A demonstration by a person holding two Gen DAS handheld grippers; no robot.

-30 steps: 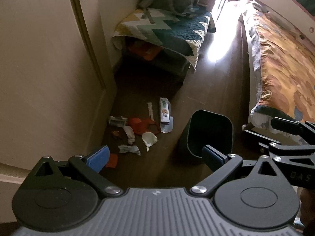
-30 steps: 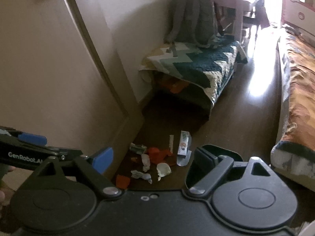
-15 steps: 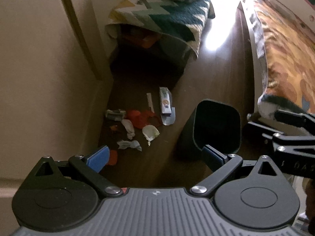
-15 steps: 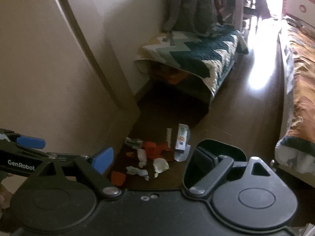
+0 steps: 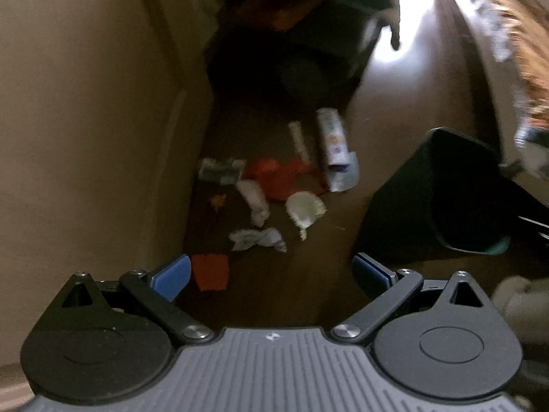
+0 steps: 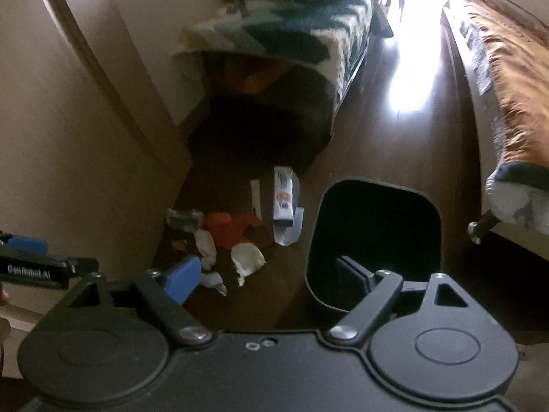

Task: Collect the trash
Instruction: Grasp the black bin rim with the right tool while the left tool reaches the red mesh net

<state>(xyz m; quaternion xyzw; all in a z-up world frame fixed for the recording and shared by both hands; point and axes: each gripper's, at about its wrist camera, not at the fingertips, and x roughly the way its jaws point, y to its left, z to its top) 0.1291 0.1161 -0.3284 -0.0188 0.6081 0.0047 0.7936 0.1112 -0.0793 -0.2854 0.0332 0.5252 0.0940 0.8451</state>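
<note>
Trash lies scattered on the dark wood floor beside the wall: a crumpled white tissue (image 5: 258, 238), a cream shell-like scrap (image 5: 304, 207) (image 6: 246, 256), red paper (image 5: 281, 178) (image 6: 233, 228), an orange scrap (image 5: 210, 272), a small printed carton (image 5: 333, 140) (image 6: 283, 199) and a grey wrapper (image 5: 219, 170). A black bin (image 5: 442, 202) (image 6: 374, 237) stands open to the right of the heap. My left gripper (image 5: 271, 276) hangs open above the floor, just short of the tissue, empty. My right gripper (image 6: 271, 274) has its jaws closing, still wide, nothing between them, over the bin's left rim.
A beige wall and door frame (image 6: 79, 110) run along the left. A low bed with a zigzag quilt (image 6: 291, 37) stands behind the trash. A second bed with an orange cover (image 6: 514, 79) lines the right side. The left gripper's side (image 6: 31, 257) shows at the right view's left edge.
Both grippers have dropped toward the floor and tilted down; the trash and bin look larger and closer. The left view is now motion-blurred. Nothing has been picked up.
</note>
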